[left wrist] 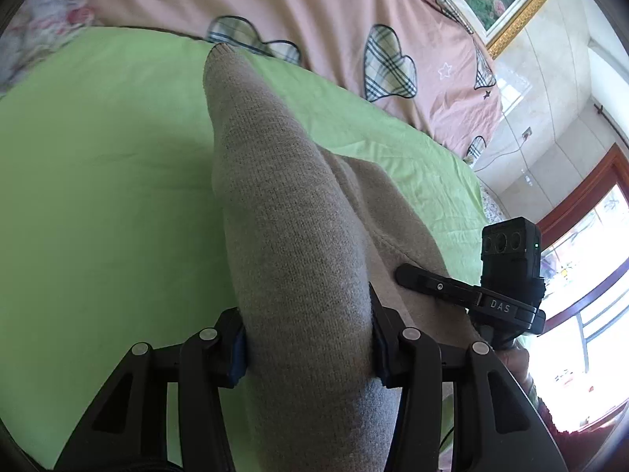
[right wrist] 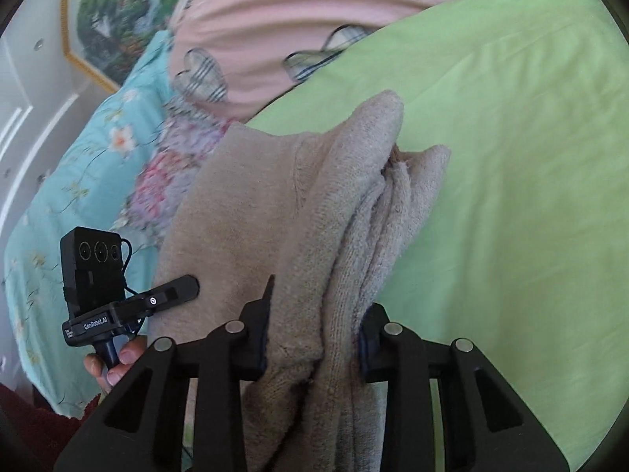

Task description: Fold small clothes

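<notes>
Knit garment (left wrist: pixel 283 204) on sheet (left wrist: pixel 98 196), quilt (left wrist: pixel 314 11) behind, between both tongs.

Bed (left wrist: pixel 98 181) spread with a light green sheet. On it: beige knit garment (left wrist: pixel 283 204), partly lifted; pink quilt (left wrist: pixel 322 11) with plaid hearts along far edge; turquoise floral quilt (right wrist: pixel 90 165) beside that.

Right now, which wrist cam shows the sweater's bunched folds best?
Right wrist: the beige sweater shows its stacked folds between the right gripper. Left wrist shows only one smooth stretch of it in the left gripper.
</notes>
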Demonstrator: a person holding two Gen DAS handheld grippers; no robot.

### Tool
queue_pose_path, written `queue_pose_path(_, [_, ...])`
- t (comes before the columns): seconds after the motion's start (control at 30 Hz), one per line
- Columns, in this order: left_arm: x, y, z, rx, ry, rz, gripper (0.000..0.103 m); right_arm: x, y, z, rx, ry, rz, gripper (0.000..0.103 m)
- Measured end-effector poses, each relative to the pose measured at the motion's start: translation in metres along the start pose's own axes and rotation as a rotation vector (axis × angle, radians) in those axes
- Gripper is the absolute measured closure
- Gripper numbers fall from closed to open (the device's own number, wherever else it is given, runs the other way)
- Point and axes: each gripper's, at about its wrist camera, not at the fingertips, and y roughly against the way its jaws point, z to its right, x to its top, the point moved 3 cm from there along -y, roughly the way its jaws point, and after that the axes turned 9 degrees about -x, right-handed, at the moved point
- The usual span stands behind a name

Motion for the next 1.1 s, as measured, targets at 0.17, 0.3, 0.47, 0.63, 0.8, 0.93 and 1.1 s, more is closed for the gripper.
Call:
queue_pose_path(0.17, [-0.031, 0.014, -0.045, 0.050, 0.071, -0.037, 0.051, -0.028, -0.043, -0.024, 0.005, 0.009, -0.067, 0.070])
queue_pose_path(0.3, [-0.048, 0.016, -0.068, 0.005, 0.153, -0.022, 0.039, -0.040, -0.047, -0.020, -0.054, -0.002, -0.069, 0.059])
queue_pose_path(0.47, [-0.042, 0.037, -0.077, -0.001, 0.171, 0.017, 0.035, -0.027, -0.023, -0.026, -0.187, 0.028, -0.026, 0.044])
queue_pose_path(0.63, [-0.030, 0.050, -0.088, 0.027, 0.209, 0.056, 0.034, 0.006, -0.020, -0.041, -0.241, 0.049, 0.051, 0.046])
queue_pose_path(0.8, [-0.037, 0.030, -0.080, 0.051, 0.203, 0.000, 0.038, 0.029, -0.054, -0.041, -0.255, 0.031, 0.012, 0.091])
queue_pose_path(0.93, [-0.041, 0.026, -0.072, 0.069, 0.173, -0.025, 0.033, 0.022, -0.024, -0.057, -0.193, 0.082, 0.086, 0.094])
queue_pose_path(1.1, [-0.008, 0.012, -0.090, 0.047, 0.204, -0.028, 0.025, 0.015, -0.004, -0.032, -0.193, 0.039, 0.089, 0.094])
